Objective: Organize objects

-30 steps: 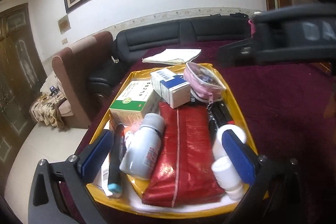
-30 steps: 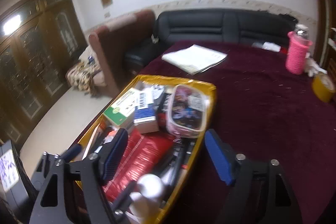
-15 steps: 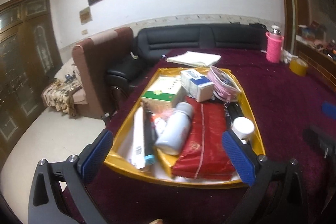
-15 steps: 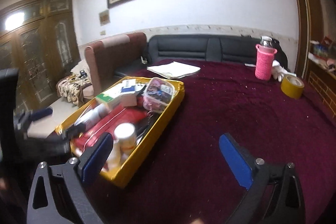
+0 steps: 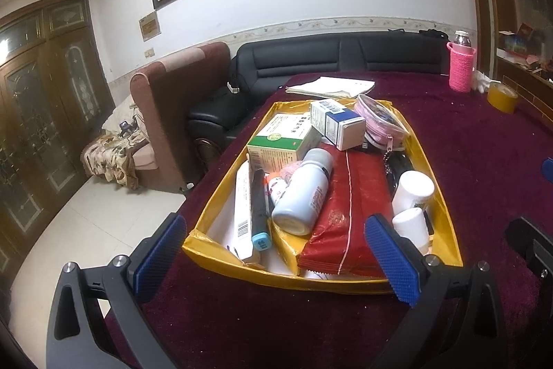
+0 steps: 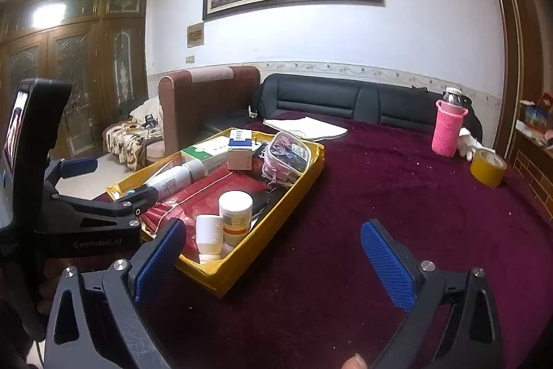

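Blue fingers (image 5: 162,253) of the left gripper (image 5: 276,255) stand wide and empty, now drawn back to the yellow tray's (image 5: 446,217) near rim; bottles, boxes and a red pouch (image 5: 345,213) lie heaped inside. From the right, the right gripper (image 6: 273,261), equally wide and empty, has swung off onto bare maroon cloth (image 6: 397,196) beside the tray, so both look withdrawn.

Both tools look alike: left tool (image 5: 276,251) and right tool (image 6: 273,260) show black frames, silver screws and blue ridged pads (image 6: 387,268); white lettering marks the left.
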The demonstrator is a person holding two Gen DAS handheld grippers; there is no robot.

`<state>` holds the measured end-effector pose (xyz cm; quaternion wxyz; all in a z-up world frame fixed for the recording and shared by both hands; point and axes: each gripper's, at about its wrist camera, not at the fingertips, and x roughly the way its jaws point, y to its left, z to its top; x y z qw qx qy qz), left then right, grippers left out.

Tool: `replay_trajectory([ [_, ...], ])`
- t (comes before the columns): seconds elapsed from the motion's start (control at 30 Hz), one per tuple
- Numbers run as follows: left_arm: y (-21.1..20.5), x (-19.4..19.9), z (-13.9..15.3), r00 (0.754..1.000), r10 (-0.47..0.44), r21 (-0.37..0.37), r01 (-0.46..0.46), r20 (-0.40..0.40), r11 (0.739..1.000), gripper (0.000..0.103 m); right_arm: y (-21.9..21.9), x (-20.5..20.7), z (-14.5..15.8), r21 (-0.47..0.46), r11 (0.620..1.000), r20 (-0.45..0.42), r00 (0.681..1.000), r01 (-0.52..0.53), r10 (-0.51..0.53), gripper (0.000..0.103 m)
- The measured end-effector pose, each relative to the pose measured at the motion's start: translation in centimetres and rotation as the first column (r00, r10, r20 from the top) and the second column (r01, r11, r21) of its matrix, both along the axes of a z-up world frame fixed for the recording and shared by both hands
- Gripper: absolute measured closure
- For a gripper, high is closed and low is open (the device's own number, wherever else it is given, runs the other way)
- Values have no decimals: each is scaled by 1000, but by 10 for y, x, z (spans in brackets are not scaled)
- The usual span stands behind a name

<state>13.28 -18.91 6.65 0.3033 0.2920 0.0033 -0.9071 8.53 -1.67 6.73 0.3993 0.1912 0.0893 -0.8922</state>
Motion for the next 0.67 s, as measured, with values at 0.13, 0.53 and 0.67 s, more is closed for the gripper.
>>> replay_trajectory([
  [0.13,0,1,0,1000,10,-12,-10,3,1000,0,0,-2,-1,-2,1000,13,1000,2,-2,0],
  [0.53,-1,7,-2,1000,-6,5,6,0,1000,0,0,-3,-1,-1,1000,12,1000,3,-3,0],
  [0.67,1,7,0,1000,4,-17,-5,-2,1000,0,0,-4,-1,-3,1000,13,1000,3,-3,0],
])
